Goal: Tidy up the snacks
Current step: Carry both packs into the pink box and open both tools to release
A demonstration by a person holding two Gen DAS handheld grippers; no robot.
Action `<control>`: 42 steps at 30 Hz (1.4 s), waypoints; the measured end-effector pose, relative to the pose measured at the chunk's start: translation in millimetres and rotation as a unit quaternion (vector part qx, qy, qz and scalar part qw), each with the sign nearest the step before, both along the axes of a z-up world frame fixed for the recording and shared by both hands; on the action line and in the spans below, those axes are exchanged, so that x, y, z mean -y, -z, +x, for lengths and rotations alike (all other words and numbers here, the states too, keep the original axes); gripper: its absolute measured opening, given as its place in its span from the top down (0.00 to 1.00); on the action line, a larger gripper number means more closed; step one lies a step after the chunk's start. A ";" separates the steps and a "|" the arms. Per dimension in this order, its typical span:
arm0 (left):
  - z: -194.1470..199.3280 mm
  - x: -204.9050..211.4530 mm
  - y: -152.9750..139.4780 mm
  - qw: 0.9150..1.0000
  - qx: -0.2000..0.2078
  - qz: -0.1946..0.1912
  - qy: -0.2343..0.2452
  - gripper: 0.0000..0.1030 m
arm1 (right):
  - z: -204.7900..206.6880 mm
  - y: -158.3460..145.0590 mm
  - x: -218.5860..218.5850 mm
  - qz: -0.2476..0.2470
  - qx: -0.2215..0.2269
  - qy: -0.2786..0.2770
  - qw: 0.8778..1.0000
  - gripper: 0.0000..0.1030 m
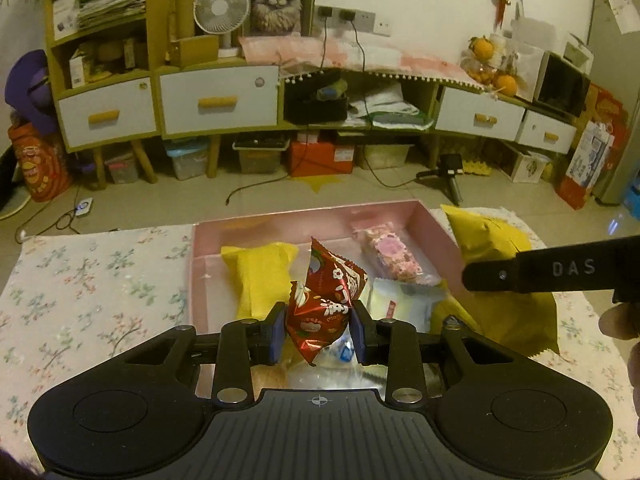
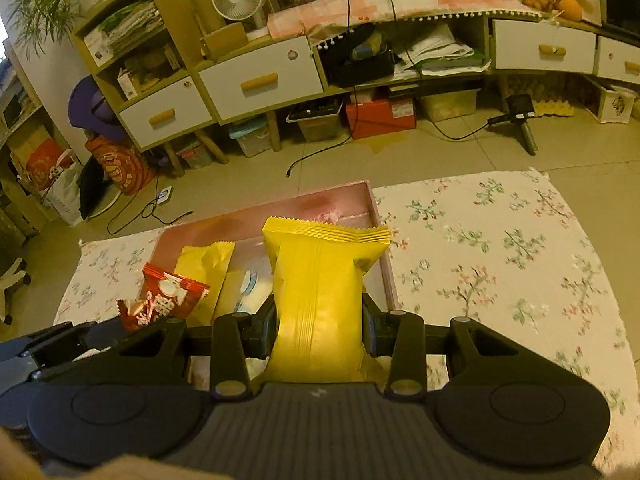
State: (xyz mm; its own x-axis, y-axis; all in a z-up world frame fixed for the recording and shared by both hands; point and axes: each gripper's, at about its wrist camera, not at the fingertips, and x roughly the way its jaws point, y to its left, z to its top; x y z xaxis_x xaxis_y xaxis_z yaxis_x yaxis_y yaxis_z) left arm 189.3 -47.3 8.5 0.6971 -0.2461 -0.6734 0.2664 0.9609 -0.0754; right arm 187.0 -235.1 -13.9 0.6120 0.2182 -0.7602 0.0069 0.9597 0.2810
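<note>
A pink box (image 1: 304, 211) lies on the flowered cloth. My left gripper (image 1: 319, 328) is shut on a red snack packet (image 1: 326, 300) and holds it over the box's near side. Inside the box lie a yellow packet (image 1: 260, 280), a pink-flowered bar (image 1: 390, 256) and a pale packet (image 1: 400, 300). My right gripper (image 2: 319, 330) is shut on a large yellow packet (image 2: 320, 300), which hangs above the right half of the pink box (image 2: 336, 196). The same red snack packet (image 2: 160, 300) shows at the left in the right wrist view, with a smaller yellow packet (image 2: 204, 272) behind it.
The flowered cloth (image 2: 500, 248) spreads bare to the right of the box, and to its left (image 1: 92, 292). Beyond it are a tiled floor with cables (image 1: 256, 188), a low cabinet with drawers (image 1: 218, 100) and a small tripod (image 1: 450, 176). A person's fingers (image 1: 620, 320) show at the right edge.
</note>
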 end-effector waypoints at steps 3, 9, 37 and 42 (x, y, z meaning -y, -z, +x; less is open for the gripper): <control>12.3 4.1 6.2 1.000 -0.005 -0.001 -0.001 0.71 | 10.3 2.9 -3.3 -0.003 0.001 -0.006 1.000 0.64; 32.8 10.7 14.7 1.000 -0.008 0.001 0.002 0.70 | 25.8 7.9 -8.8 -0.020 -0.003 -0.014 1.000 0.64; 32.7 9.7 16.0 1.000 -0.003 0.001 0.011 0.32 | 21.2 -5.5 -4.9 -0.027 0.008 0.003 1.000 0.28; 20.1 6.4 9.0 1.000 -0.005 -0.001 0.008 0.28 | 9.2 -10.7 -3.0 -0.030 0.009 0.006 0.999 0.21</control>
State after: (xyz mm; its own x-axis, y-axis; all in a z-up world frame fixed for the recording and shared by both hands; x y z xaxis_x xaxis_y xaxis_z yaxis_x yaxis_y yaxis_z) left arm 209.4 -53.7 -0.5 0.6857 -0.2590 -0.6802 0.2813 0.9562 -0.0805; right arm 196.2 -232.1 -3.2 0.6283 0.1646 -0.7604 0.0147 0.9747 0.2231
